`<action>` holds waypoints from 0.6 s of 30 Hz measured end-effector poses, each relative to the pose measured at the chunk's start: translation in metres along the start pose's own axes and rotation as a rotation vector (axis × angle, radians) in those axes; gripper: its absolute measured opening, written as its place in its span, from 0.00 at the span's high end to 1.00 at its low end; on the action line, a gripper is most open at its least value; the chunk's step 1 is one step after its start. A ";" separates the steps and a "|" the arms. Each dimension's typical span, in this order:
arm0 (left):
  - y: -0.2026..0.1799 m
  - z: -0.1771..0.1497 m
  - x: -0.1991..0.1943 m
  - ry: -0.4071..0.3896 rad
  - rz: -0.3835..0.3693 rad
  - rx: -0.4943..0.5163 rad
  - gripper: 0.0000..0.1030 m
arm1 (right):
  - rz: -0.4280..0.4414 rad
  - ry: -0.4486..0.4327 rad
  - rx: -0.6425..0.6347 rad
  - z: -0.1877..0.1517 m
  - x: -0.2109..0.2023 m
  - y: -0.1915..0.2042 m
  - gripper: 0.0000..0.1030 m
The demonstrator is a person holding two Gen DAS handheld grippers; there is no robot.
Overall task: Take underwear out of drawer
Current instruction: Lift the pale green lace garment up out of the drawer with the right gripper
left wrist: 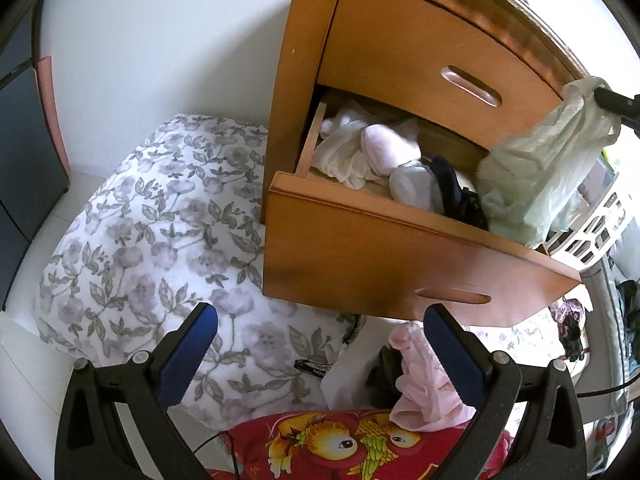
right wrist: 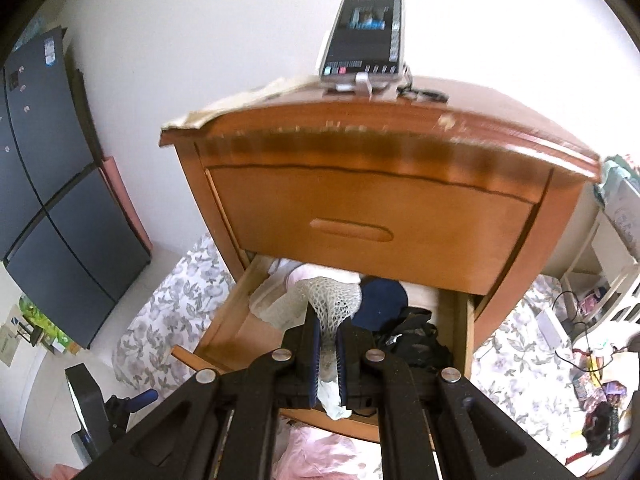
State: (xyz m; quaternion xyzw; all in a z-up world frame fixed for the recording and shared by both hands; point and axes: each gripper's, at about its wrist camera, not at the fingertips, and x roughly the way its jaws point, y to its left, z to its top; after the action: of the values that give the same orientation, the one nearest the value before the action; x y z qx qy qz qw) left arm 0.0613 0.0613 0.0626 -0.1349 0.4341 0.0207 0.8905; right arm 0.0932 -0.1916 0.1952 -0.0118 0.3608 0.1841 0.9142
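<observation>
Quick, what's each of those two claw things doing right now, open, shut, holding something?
Left gripper: open, holding nothing.
Right gripper: shut on a pale lacy piece of underwear, above the open drawer.

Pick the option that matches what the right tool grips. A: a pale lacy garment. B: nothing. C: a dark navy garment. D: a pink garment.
A: the right tool is shut on a pale lacy garment, lifted over the open lower drawer.

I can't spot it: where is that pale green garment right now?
In the left wrist view, the pale green garment hangs at the right, pinched by the right hand-held gripper above the open drawer's right end.
</observation>
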 end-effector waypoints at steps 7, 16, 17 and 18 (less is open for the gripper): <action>-0.008 -0.004 -0.012 -0.013 0.003 0.017 0.01 | -0.003 -0.067 0.002 0.000 -0.040 -0.004 0.93; -0.020 -0.009 -0.030 -0.034 0.005 0.045 0.01 | 0.005 -0.122 -0.009 -0.010 -0.082 -0.005 0.93; -0.021 -0.010 -0.032 -0.037 0.006 0.050 0.01 | 0.006 -0.127 -0.012 -0.011 -0.087 -0.005 0.93; -0.023 -0.010 -0.034 -0.038 0.007 0.053 0.01 | 0.006 -0.131 -0.015 -0.013 -0.091 -0.005 0.93</action>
State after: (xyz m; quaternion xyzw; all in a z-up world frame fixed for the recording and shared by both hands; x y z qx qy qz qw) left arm 0.0359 0.0395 0.0879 -0.1095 0.4179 0.0149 0.9017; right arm 0.0252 -0.2285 0.2457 -0.0052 0.2987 0.1900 0.9352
